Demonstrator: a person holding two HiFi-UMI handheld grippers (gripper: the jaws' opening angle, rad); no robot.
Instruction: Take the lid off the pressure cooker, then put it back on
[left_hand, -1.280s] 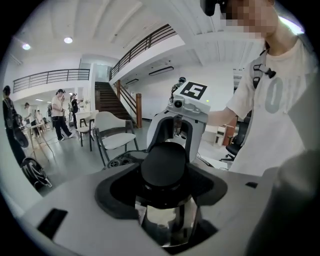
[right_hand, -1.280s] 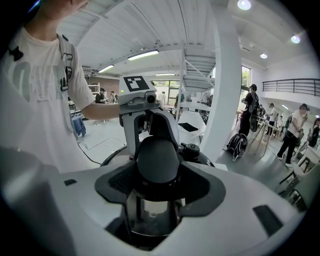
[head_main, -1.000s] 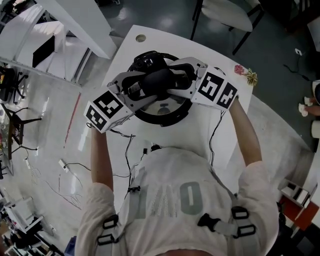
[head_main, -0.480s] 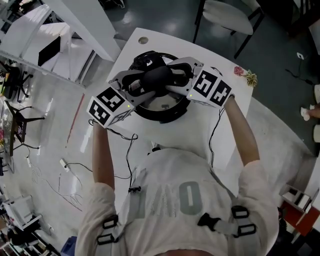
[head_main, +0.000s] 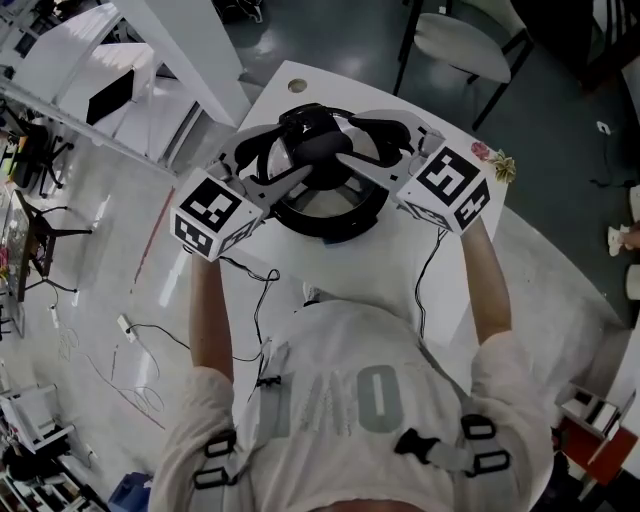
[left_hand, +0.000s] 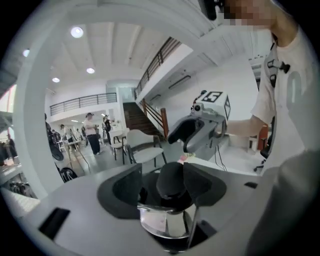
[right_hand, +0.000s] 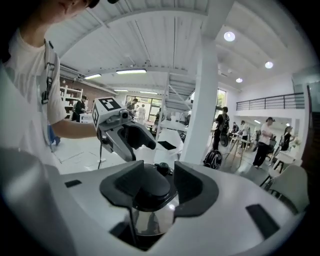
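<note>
The pressure cooker's pot (head_main: 330, 226) stands on the round white table (head_main: 440, 280). Its steel lid (left_hand: 165, 222) hangs a little above the pot. The lid's black handle (head_main: 318, 142) is gripped from both sides. My left gripper (head_main: 292, 165) comes in from the left and is shut on one end of the handle (left_hand: 172, 180). From the right, my right gripper (head_main: 352, 152) is shut on the other end (right_hand: 150, 187); its jaws have just been closing with the handle between them. Each gripper view shows the opposite gripper just beyond the lid.
A chair (head_main: 470, 35) stands past the table's far side. A small flower sprig (head_main: 495, 152) lies near the table's right edge. Cables (head_main: 250, 290) trail over the near edge to the floor. White shelving (head_main: 180, 50) stands at the left.
Both grippers have risen with the lid, which now sits higher and apart from the pot's rim. The marker cubes have swung slightly outward.
</note>
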